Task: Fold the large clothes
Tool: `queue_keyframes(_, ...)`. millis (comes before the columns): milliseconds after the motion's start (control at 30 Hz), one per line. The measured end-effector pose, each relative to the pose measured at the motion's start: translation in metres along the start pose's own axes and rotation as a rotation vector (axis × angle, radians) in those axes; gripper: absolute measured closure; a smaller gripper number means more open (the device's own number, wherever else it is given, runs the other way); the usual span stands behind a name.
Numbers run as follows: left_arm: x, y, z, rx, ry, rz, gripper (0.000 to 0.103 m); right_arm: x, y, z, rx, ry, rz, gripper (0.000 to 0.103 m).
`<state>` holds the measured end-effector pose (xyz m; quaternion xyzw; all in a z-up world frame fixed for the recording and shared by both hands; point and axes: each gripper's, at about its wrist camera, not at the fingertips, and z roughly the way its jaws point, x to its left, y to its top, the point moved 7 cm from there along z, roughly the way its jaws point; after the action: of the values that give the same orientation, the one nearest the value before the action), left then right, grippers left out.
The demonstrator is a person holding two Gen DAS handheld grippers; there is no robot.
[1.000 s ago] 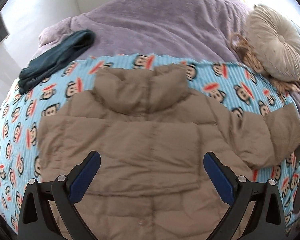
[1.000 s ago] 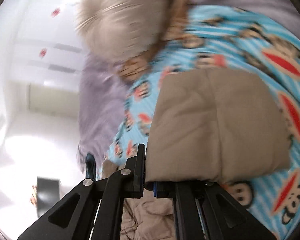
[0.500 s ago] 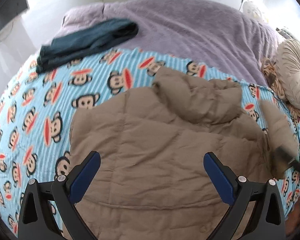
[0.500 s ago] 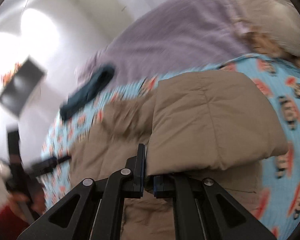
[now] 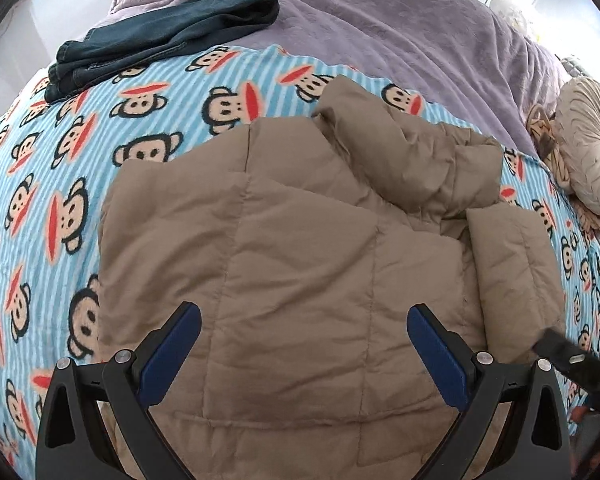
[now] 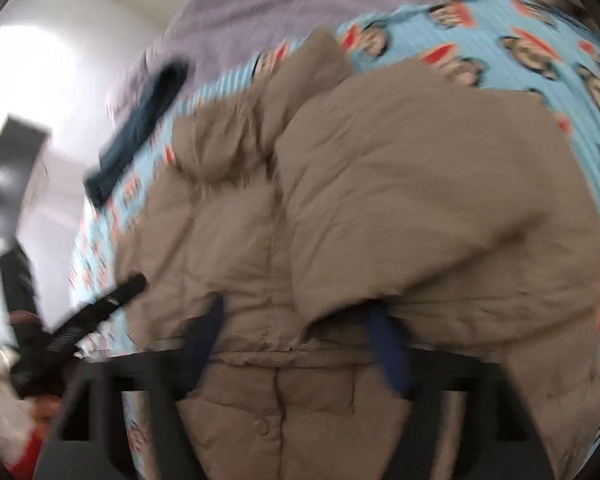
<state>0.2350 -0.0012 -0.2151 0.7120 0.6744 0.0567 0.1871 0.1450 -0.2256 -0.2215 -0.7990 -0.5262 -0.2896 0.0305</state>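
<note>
The padded jacket [image 5: 300, 264] is spread on the monkey-print blanket [image 5: 52, 208], its hood [image 5: 412, 152] turned toward the far edge. One sleeve [image 5: 512, 280] is laid over the jacket's right side. Folded jeans [image 5: 160, 40] are found at the blanket's far left corner, partly on the plush bedspread [image 5: 380, 16] behind it. A round cushion [image 5: 592, 168] is set at the right edge.

Both wrist views look steeply down, close above the bed [image 5: 380, 20]; they share the tan jacket [image 5: 300, 260] (the right view is blurred) and the dark jeans [image 6: 140, 128] at the far left.
</note>
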Motion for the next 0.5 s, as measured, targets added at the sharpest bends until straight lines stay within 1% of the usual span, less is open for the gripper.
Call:
queue_keyframes(67, 0.003, 0.002, 0.003, 0.003, -0.015, -0.013, 0.0, -0.023, 0.004, -0.019, -0.049, 0.015, 0.107, 0.024)
queue_keyframes(133, 0.003, 0.003, 0.006, 0.013, -0.039, -0.027, 0.0, -0.05, 0.01, -0.025, -0.082, 0.033, 0.238, 0.024)
queue_keyframes(167, 0.003, 0.003, 0.007, 0.016, -0.058, -0.034, 0.0, -0.058, 0.013, -0.025, -0.089, 0.04, 0.298, 0.032)
queue_keyframes(200, 0.002, 0.004, 0.007, 0.017, -0.084, -0.046, 0.0, -0.068, 0.018, -0.025, -0.1, 0.045, 0.347, 0.04)
queue_keyframes(233, 0.002, 0.004, 0.005, 0.015, -0.12, -0.062, 0.0, -0.07, 0.023, -0.022, -0.107, 0.045, 0.368, 0.061)
queue_keyframes(267, 0.001, 0.005, 0.002, 0.009, -0.174, -0.085, 0.0, -0.076, 0.029, -0.02, -0.111, 0.044, 0.387, 0.082)
queue_keyframes(300, 0.001, 0.006, -0.001, 0.002, -0.227, -0.108, 0.0, -0.073, 0.034, -0.018, -0.115, 0.046, 0.376, 0.087)
queue_keyframes(367, 0.002, 0.008, -0.008, -0.007, -0.312, -0.143, 0.0, -0.055, 0.042, -0.018, -0.13, 0.041, 0.294, 0.089)
queue_keyframes(433, 0.004, 0.011, -0.016, -0.016, -0.386, -0.176, 0.0, -0.022, 0.044, -0.014, -0.131, 0.031, 0.147, 0.089)
queue_keyframes(467, 0.004, 0.013, -0.019, -0.017, -0.417, -0.189, 0.0, -0.004, 0.038, -0.015, -0.129, 0.028, 0.097, 0.089)
queue_keyframes(500, 0.005, 0.014, -0.021, -0.018, -0.448, -0.202, 0.0, 0.019, 0.033, -0.012, -0.122, 0.013, -0.008, 0.089)
